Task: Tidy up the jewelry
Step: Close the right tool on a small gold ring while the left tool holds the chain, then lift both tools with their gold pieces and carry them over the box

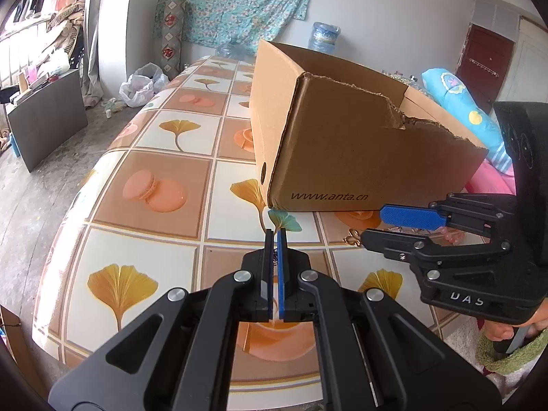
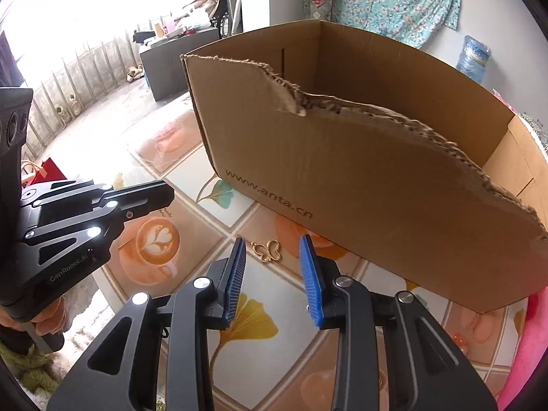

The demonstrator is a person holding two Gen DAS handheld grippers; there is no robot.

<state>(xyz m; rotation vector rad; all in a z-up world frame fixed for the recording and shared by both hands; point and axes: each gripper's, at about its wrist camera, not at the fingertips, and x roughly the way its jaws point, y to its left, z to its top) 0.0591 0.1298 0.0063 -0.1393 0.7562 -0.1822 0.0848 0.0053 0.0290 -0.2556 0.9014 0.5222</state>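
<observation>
The right gripper (image 2: 272, 269) hovered spread-fingered over a gold butterfly charm (image 2: 266, 250) lying between its tips; the left gripper (image 1: 276, 236) was clenched on something small (unclear), beside the torn cardboard box (image 2: 359, 185).

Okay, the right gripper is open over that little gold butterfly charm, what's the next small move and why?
Probably lower the right gripper straight down and close on the gold butterfly charm. Its jaws are open with the charm lying flat on the tablecloth between and just ahead of the fingertips, beside the cardboard box.
</observation>
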